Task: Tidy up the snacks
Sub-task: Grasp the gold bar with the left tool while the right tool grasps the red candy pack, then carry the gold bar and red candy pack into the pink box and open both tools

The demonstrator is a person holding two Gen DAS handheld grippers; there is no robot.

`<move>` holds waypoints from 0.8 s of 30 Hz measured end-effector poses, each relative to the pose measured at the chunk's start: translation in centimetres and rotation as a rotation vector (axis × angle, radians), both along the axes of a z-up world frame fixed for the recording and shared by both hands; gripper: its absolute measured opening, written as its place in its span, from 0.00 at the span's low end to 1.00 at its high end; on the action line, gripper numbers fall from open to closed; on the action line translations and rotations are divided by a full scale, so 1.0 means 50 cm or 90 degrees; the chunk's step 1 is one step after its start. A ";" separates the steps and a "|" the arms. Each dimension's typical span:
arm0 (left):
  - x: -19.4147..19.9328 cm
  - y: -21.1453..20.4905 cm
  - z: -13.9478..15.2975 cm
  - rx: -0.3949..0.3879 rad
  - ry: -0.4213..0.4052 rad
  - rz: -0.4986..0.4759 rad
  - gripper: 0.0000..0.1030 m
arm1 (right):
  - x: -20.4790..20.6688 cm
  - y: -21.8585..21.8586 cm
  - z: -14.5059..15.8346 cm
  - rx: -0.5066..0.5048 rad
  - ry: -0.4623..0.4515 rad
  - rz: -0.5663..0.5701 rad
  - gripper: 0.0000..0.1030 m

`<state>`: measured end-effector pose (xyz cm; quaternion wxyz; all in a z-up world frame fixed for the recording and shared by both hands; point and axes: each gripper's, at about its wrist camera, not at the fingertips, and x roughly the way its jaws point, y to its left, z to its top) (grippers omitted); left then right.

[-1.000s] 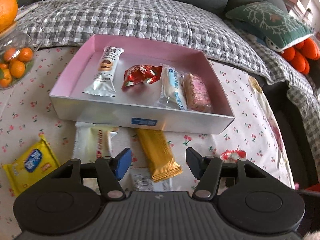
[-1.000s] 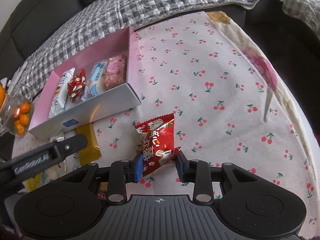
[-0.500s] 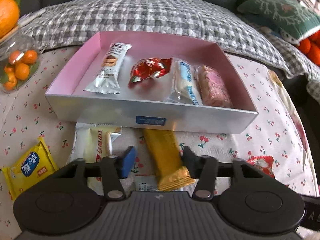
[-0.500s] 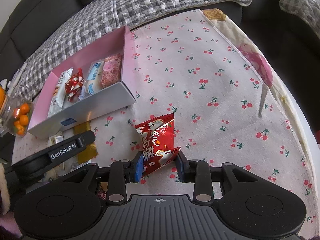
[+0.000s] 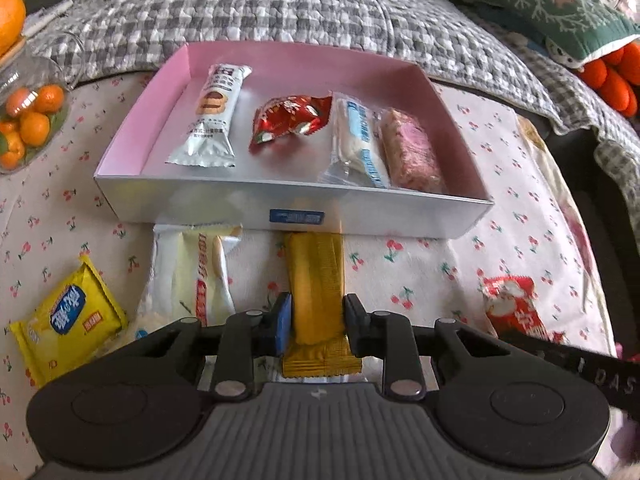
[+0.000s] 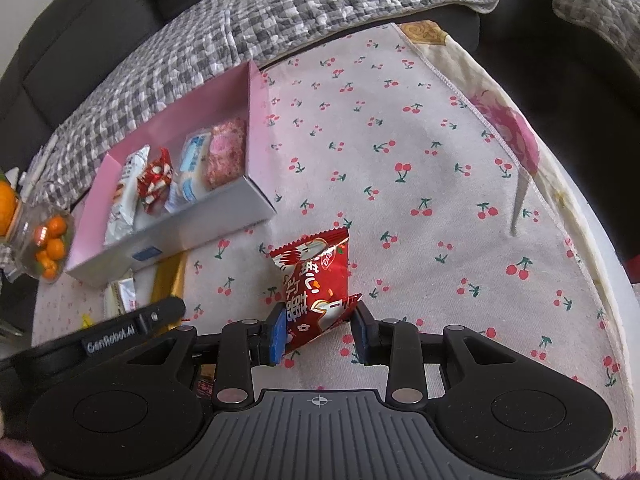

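Observation:
A pink-lined silver box (image 5: 192, 204) stands on the cherry-print cloth; in it lie a white bar (image 5: 212, 120), a crumpled red packet (image 5: 288, 118), a blue-and-white packet (image 5: 360, 140) and a pink bar (image 5: 410, 150). Just before its front wall lies a golden snack bar (image 5: 316, 272). My left gripper (image 5: 316, 320) is closing on the bar's near end, both pads against its sides. My right gripper (image 6: 320, 328) is shut on the lower end of a red snack packet (image 6: 316, 276), right of the box (image 6: 200, 224).
A cream packet (image 5: 200, 276) and a yellow packet (image 5: 68, 316) lie left of the golden bar. A glass jar of small oranges (image 5: 28, 120) stands at the far left. A sofa with a checked blanket (image 5: 280, 4) and a green cushion (image 5: 552, 8) lies behind the table.
My left gripper's jaws have gone from wide open to pressing on the golden bar. The right gripper keeps its hold on the red packet and has not moved.

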<state>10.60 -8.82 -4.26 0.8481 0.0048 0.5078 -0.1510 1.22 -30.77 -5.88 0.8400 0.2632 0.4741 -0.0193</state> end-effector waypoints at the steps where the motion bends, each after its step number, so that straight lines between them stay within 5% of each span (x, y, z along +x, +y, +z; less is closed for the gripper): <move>1: -0.004 0.001 0.002 -0.005 0.006 -0.004 0.24 | -0.002 -0.001 0.002 0.002 -0.002 -0.001 0.32; 9: -0.027 0.016 0.029 -0.050 0.032 -0.053 0.24 | -0.018 -0.016 0.018 0.031 -0.018 -0.007 0.32; 24: -0.032 0.082 0.101 -0.098 -0.044 -0.056 0.24 | 0.000 -0.011 0.067 0.095 -0.068 -0.011 0.32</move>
